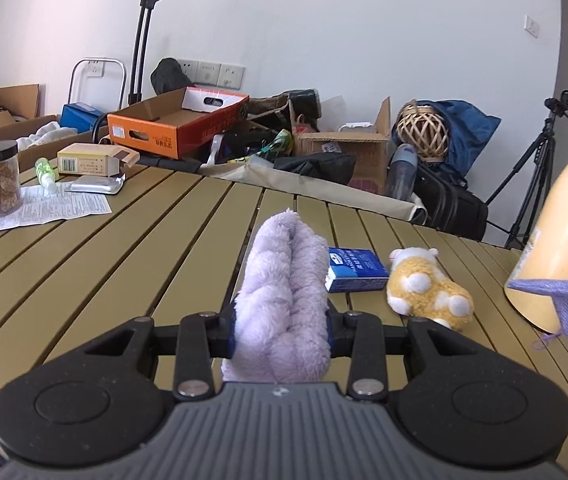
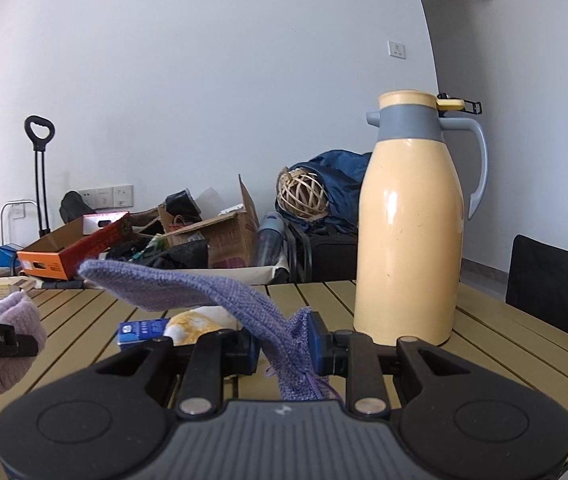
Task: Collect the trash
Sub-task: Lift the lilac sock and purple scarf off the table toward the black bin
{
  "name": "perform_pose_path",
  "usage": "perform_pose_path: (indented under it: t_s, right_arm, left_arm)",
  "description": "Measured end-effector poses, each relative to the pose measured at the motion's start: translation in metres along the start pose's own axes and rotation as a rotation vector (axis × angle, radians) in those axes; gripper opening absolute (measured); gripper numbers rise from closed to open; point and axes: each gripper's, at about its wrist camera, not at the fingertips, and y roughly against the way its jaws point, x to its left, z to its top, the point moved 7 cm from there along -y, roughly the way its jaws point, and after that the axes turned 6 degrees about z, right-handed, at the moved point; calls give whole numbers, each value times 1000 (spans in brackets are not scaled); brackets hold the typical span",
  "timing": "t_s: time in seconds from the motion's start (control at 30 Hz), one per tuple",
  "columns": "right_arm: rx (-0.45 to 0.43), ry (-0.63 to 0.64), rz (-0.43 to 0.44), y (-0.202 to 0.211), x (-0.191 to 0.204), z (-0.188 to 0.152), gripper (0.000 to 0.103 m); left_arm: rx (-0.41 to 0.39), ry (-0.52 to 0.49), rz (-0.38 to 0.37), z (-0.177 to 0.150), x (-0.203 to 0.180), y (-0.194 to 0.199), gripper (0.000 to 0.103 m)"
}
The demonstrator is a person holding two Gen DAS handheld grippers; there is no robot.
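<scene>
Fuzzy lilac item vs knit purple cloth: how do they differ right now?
The fuzzy lilac item is pale, thick and plush; the knit purple cloth is darker, thin and flat-woven with loose threads. The lilac one stands bunched upright in the left gripper; the purple one juts sideways from the right gripper. Both are clamped, clear of the table.

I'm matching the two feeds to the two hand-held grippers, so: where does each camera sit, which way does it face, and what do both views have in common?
Left wrist view: rides on the left gripper, looking along its fingers over the slatted table toward the floor clutter; its own jaws are clamped on a fluffy lilac sock.
Right wrist view: rides on the right gripper, facing the yellow thermos jug; its jaws pinch a purple knitted cloth.
Shared: jug, blue packet, plush toy, both fabrics and the orange box.
</scene>
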Motion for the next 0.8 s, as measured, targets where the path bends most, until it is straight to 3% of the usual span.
perform_pose_path:
  t_s: [0.57,0.8]
  right_arm:
    - [-56,90,102,61,39,-7,23]
    - [-50,135,155,96,61,-23,23]
  left_arm:
    - [-92,-31,-24,-16,26,76,36]
    - [-82,-14,-11,-41,45,100,36]
